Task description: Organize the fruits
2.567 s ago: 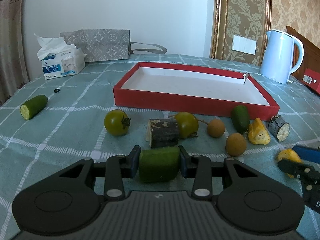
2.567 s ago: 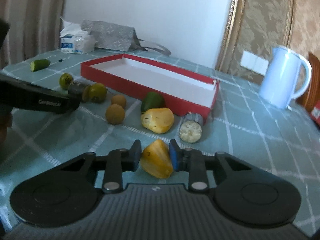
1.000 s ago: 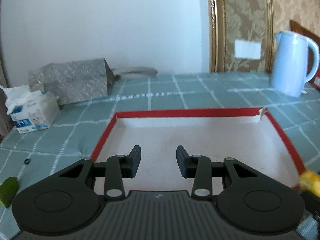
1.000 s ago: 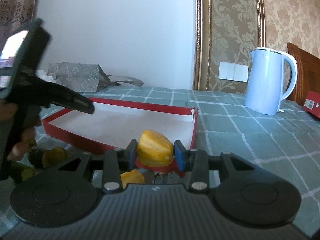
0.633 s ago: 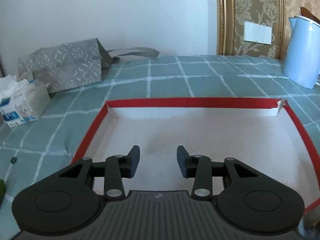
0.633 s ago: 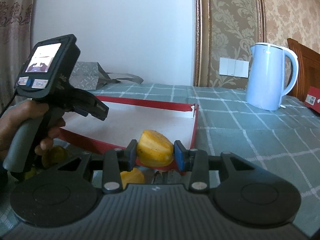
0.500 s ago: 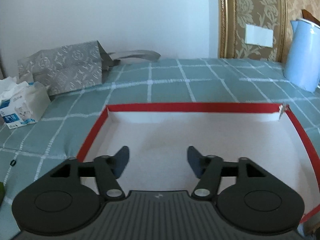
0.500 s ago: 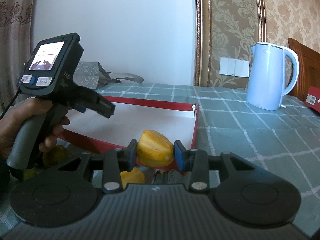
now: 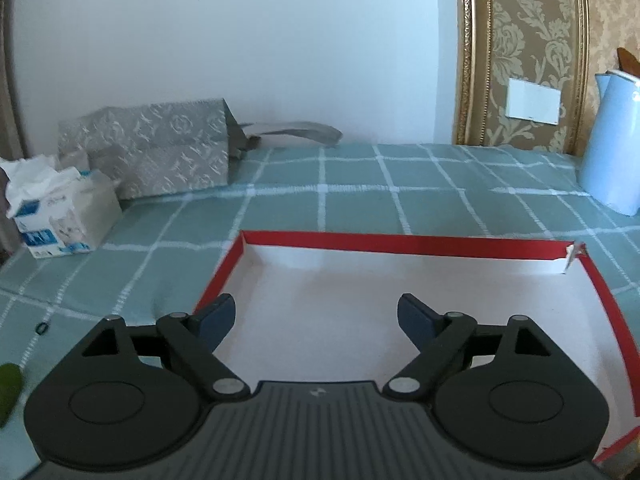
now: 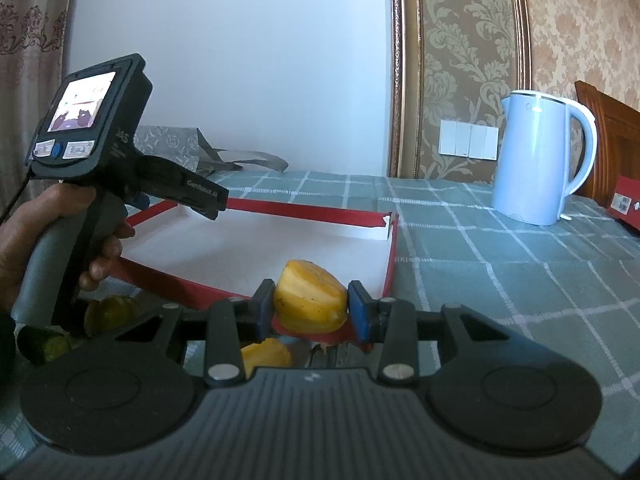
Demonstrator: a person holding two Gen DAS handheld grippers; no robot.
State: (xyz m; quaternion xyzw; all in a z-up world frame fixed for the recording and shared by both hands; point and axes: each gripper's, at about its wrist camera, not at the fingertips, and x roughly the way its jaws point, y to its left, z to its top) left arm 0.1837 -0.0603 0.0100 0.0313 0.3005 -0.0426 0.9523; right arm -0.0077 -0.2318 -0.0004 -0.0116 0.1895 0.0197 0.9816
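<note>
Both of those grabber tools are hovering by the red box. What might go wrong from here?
The right gripper holds the yellow fruit piece right above the red tray's near wall; released there, it may land outside. The left gripper, whose jaws have just been opening with nothing between them, hangs over the same tray, so the tools might collide.

A lived-in home room is suggested: a table is covered by a teal checked cloth (image 9: 360,184), damask wallpaper (image 10: 460,40) is framed in gilt at two o'clock, and a tissue box (image 9: 60,216), gift bag (image 9: 152,152) and pale-blue kettle (image 10: 536,156) are kept there.
</note>
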